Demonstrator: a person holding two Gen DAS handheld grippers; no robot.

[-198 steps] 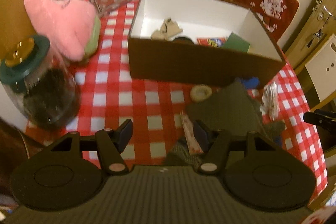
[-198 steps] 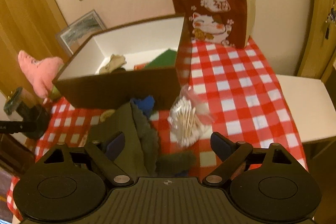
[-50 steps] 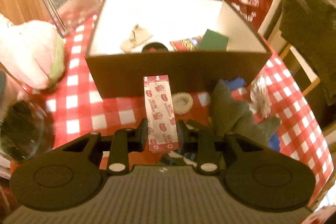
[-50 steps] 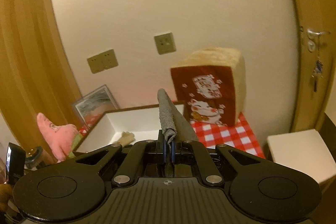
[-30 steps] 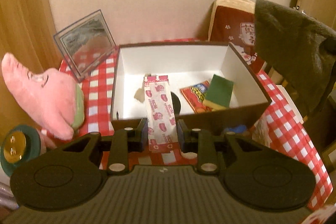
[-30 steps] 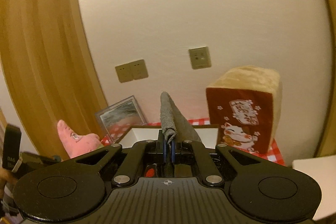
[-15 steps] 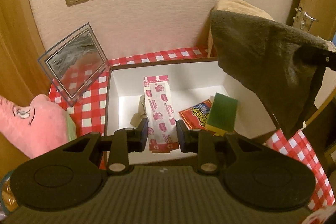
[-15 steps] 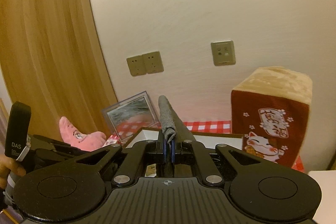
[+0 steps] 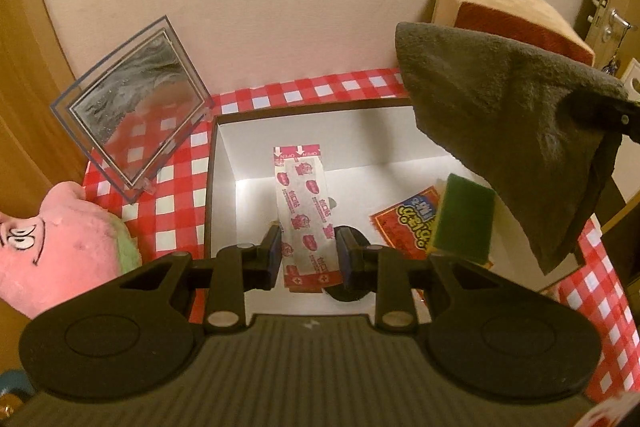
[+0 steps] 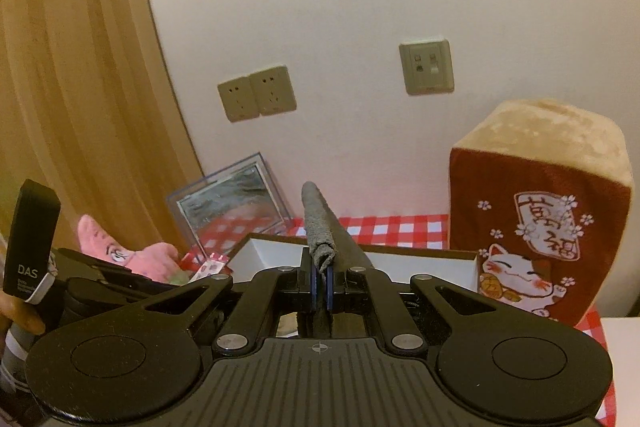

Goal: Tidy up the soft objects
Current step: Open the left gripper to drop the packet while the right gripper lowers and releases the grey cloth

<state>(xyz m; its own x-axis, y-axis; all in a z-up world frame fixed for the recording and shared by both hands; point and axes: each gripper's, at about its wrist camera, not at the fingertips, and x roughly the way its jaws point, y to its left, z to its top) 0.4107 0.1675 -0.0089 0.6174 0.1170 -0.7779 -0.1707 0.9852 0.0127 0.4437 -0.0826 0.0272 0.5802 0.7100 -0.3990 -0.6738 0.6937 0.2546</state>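
My left claw was clenched on a long strip of red-and-white plaster packets, one pad pressing each long edge. The strip pointed away from me and hung above the open box, which had brown outer walls and a white inside. The box sat on a worktop covered in red-and-white check cloth, close to a pale wall. On the box floor lay a green sponge propped against the right side, a red printed packet beside it, and a dark round thing partly hidden behind my claw.

My right claw was clamped tight on a dark grey-green cloth, a folded ridge of it standing up between the pads. From the left camera that cloth hung in a wide drape over the box's right side, held off the worktop.

Left of the box stood a clear tilted picture frame, and nearer me lay a pink plush toy. At the right, against the wall, stood a tan and dark red cushion with a lucky cat printed on it.
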